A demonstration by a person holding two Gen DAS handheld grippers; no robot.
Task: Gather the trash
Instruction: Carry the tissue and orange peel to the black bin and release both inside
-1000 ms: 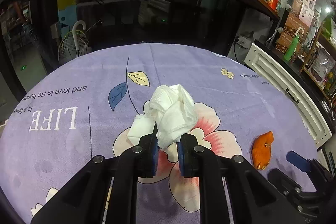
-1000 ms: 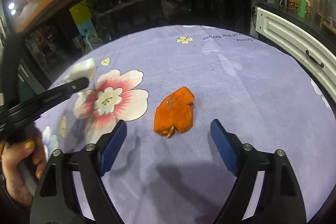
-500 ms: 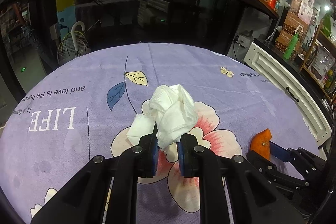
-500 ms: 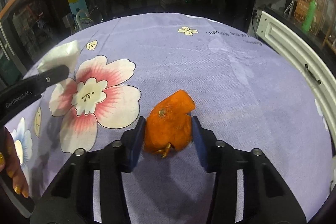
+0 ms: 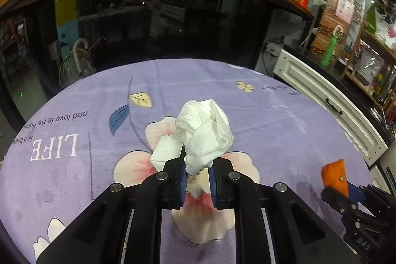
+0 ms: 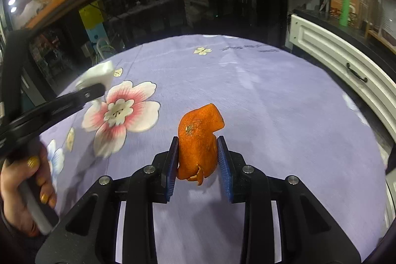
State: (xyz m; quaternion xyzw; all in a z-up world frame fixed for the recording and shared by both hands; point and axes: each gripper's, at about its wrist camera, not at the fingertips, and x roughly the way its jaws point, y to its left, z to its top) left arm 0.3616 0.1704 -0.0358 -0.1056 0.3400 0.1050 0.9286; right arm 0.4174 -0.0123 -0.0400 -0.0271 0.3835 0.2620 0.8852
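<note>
A crumpled white tissue [image 5: 205, 130] sticks up from my left gripper [image 5: 196, 165], which is shut on its lower end and holds it just above the purple flowered tablecloth [image 5: 272, 120]. My right gripper [image 6: 198, 157] has a piece of orange peel [image 6: 198, 137] between its blue pads; its jaws are still closing and both pads press the peel's sides. The peel hangs clear of the cloth. In the right wrist view the left gripper [image 6: 94, 90] with the tissue [image 6: 99, 73] is at the left, held by a hand [image 6: 22, 189].
A white panelled cabinet door [image 5: 329, 103] with a dark handle runs along the table's right edge. A dark glass front [image 5: 160, 24] under an orange-edged shelf stands behind the table. Cluttered shelves with a green bottle [image 5: 330, 51] are at the far right.
My right gripper came forward over the orange peel, closed its jaws onto it and lifted it off the cloth. My left gripper kept its grip on the tissue and shifted slightly.
</note>
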